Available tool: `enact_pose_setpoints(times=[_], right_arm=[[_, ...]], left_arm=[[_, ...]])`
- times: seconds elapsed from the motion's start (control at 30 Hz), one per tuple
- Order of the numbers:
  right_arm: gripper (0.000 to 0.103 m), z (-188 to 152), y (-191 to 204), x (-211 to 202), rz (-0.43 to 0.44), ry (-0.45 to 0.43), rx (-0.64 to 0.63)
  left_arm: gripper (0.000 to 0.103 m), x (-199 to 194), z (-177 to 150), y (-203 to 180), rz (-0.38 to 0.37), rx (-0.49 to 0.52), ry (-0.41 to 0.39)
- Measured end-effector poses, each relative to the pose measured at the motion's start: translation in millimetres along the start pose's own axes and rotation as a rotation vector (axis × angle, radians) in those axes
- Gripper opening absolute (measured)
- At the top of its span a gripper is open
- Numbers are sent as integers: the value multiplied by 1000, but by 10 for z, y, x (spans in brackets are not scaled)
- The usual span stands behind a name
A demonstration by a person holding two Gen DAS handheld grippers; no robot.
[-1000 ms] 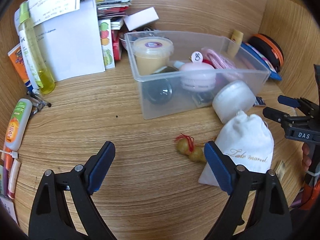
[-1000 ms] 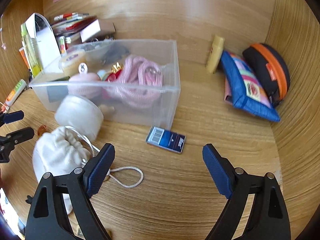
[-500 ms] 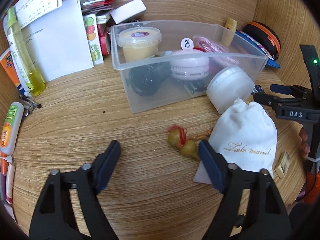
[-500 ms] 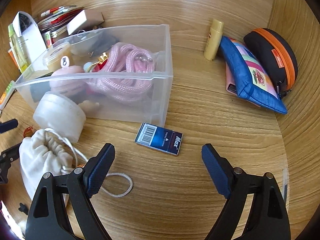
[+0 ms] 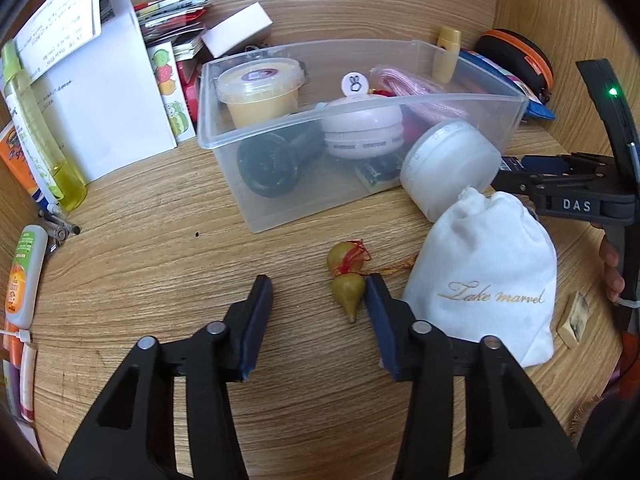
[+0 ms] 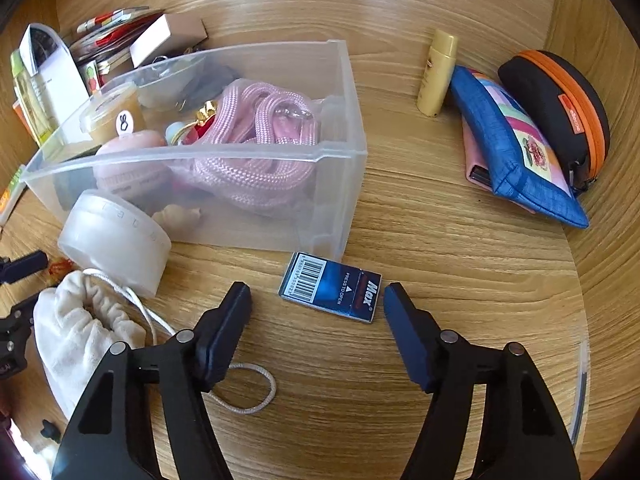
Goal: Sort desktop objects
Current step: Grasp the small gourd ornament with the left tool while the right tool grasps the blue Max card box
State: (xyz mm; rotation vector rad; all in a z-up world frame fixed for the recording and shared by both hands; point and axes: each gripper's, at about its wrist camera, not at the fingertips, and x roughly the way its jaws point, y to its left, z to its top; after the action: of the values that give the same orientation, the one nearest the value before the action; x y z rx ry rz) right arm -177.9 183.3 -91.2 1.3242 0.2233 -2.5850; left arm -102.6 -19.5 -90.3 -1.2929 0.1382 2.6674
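Note:
A clear plastic bin [image 5: 408, 108] [image 6: 340, 184] holds a yellow cup, a pink round case, pink rope and dark items. My left gripper [image 5: 318, 292] is open just above the desk; a small green gourd charm [image 5: 347, 278] with red thread lies between its fingers, close to the right one. My right gripper [image 6: 316, 300] is open around a blue Max staple box [image 6: 332, 288] lying flat by the bin's corner. A white drawstring pouch [image 5: 488, 280] [image 6: 76, 332] and a white round jar [image 5: 448, 168] [image 6: 116, 240] lie between the two grippers.
A white paper stand [image 5: 100, 92], a yellow bottle [image 5: 44, 140] and tubes [image 5: 22, 272] line the left. A yellow tube [image 6: 436, 72], a blue pouch [image 6: 516, 148] and a black-orange case [image 6: 560, 108] sit at the right wall. A small tile [image 5: 574, 314] lies beside the pouch.
Both grippers have moved forward and down. The gourd now lies between the left fingers, the staple box between the right fingers. Both jaws have narrowed somewhat.

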Motion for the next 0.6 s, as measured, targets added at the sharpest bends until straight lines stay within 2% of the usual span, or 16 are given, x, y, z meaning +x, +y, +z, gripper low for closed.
enact_pose_setpoints(times=[0.37,0.47,0.6], right_arm=[[47,-33,-7,-43,17,-22,-5],[46,-42,2,-55,14,-27,-14],[46,-31,8,-60,13,-31,-17]], left_arm=[[33,7,19,-96,-7,20,-5],[28,25,40,-146,-6,28,-6],[16,29,43,-194,-7,47,-7]])
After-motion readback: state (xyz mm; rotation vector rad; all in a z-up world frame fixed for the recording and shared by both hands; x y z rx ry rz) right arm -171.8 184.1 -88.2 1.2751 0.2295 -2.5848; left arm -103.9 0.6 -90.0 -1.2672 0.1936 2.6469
